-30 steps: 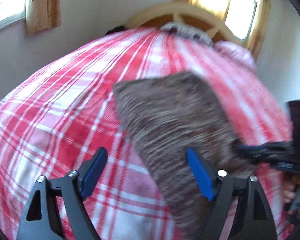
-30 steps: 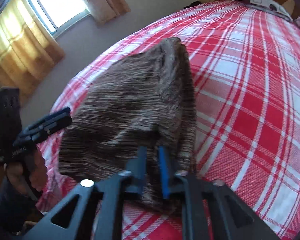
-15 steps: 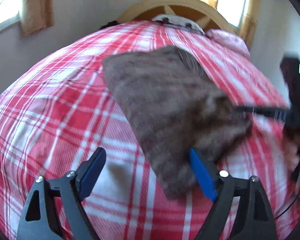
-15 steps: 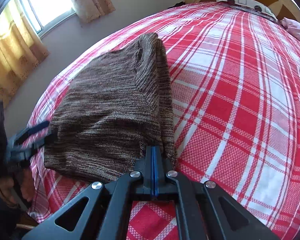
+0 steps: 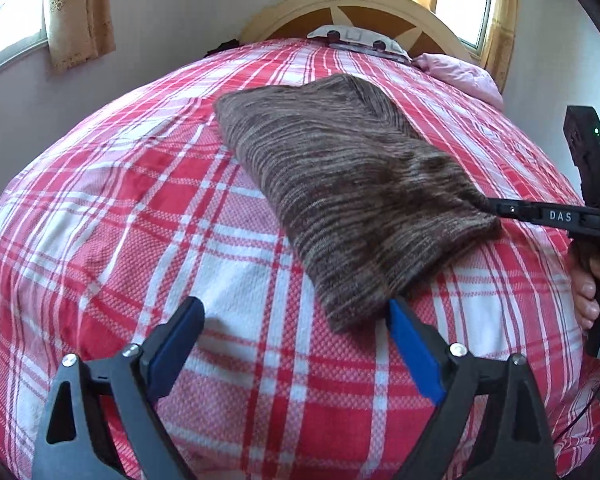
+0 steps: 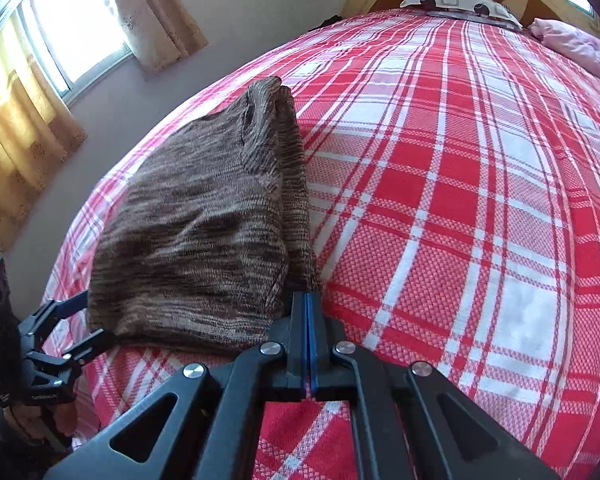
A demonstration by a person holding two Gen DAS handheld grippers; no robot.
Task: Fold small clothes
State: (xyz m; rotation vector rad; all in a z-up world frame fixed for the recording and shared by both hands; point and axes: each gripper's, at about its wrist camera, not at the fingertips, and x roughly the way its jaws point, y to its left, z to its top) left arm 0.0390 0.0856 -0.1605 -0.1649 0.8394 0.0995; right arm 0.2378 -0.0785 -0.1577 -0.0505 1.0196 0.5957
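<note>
A brown striped knitted garment (image 5: 352, 200) lies folded on the bed with the red and white checked cover (image 5: 140, 240).

The right gripper (image 6: 307, 312) has its blue pads pressed fully together on the near right corner of the garment, so a thin edge of the knit is pinched between them. The left gripper (image 5: 292, 332) is at the near left corner; its jaws are wide and opening, and nothing is between the blue fingers (image 5: 410, 344), only the checked cover. The garment edge is just beside its right finger. Behind, a wooden rounded headboard (image 5: 364, 8) and a pink pillow (image 5: 460, 76) are at the far end.
</note>
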